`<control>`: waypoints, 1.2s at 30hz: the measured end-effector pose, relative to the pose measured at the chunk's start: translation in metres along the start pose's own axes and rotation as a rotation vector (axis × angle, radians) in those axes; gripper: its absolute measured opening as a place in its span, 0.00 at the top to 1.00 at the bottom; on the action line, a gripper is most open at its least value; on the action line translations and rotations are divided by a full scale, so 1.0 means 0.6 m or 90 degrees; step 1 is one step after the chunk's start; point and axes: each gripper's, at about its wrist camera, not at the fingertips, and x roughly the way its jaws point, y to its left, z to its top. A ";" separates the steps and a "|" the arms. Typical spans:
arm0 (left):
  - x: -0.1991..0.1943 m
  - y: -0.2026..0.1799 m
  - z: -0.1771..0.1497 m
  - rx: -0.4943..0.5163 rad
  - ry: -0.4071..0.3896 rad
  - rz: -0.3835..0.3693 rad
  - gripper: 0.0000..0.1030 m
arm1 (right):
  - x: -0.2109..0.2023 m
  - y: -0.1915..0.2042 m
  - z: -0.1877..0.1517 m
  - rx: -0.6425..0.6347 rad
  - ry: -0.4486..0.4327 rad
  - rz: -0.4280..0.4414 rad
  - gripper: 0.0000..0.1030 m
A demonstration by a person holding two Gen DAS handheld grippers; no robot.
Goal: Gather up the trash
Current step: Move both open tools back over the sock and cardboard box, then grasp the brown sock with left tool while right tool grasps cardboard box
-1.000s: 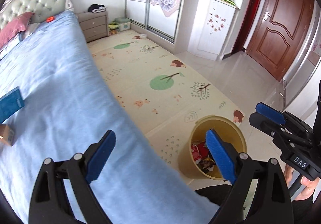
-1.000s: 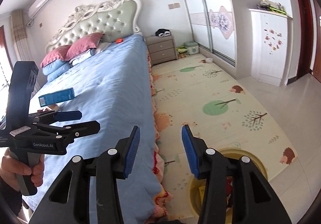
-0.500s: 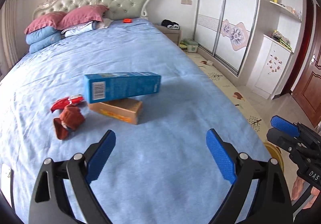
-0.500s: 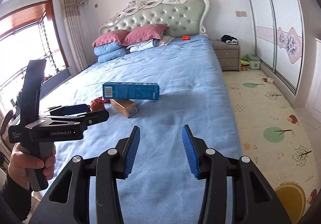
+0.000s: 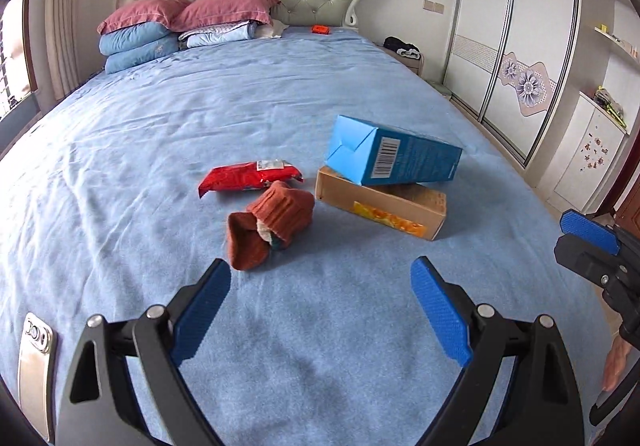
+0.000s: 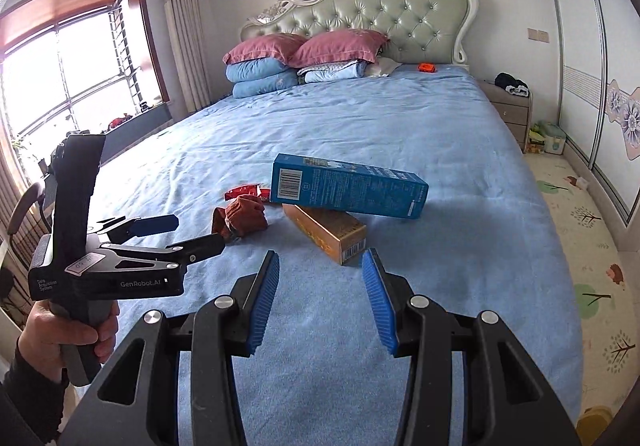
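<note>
We have swung both grippers round from the floor side, where a yellow bin sat in view a second ago, and now face the bed [image 5: 280, 94] and its litter; the bin has dropped out of the left wrist view and only a yellow sliver shows at about 5 o'clock in the right wrist view. Left gripper [image 5: 320, 310]: jaws spread wide, nothing between them, hovering above the blue cover. Right gripper [image 6: 320, 302]: jaws partly spread, empty too, width unchanged over the last second. Trash lies in one cluster mid-bed. Blue carton [image 5: 394, 156] rests tilted on top of the brown box [image 5: 380, 202], touching it. Red wrapper [image 5: 248, 180] lies flat at about 9 o'clock of the boxes, and the rust-coloured knitted bundle [image 5: 270, 224] sits just beside it, nearest the left gripper at roughly 11 o'clock from its jaws. From the right gripper the brown box end is closest, near 12 o'clock. A phone [image 5: 36, 354] lies at 8 o'clock in the left view, well apart from the cluster. Reading: we are turned back for another pick, nothing gripped yet. We judge the knitted bundle may not be trash, so the wrapper or a box looks the likelier target.
</note>
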 end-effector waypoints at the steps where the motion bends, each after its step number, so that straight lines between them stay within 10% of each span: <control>1: 0.007 0.008 0.001 0.000 0.000 0.001 0.12 | 0.008 0.001 0.002 0.000 0.004 0.002 0.58; 13: 0.121 0.049 0.032 0.009 0.045 -0.027 0.12 | 0.100 -0.012 0.032 -0.019 0.047 -0.008 0.57; 23: 0.162 0.069 0.032 -0.010 0.068 -0.053 0.62 | 0.148 -0.025 0.027 -0.023 0.087 0.000 0.51; 36: 0.153 0.089 0.029 -0.053 0.046 -0.097 0.73 | 0.200 -0.045 0.025 -0.029 0.138 -0.028 0.44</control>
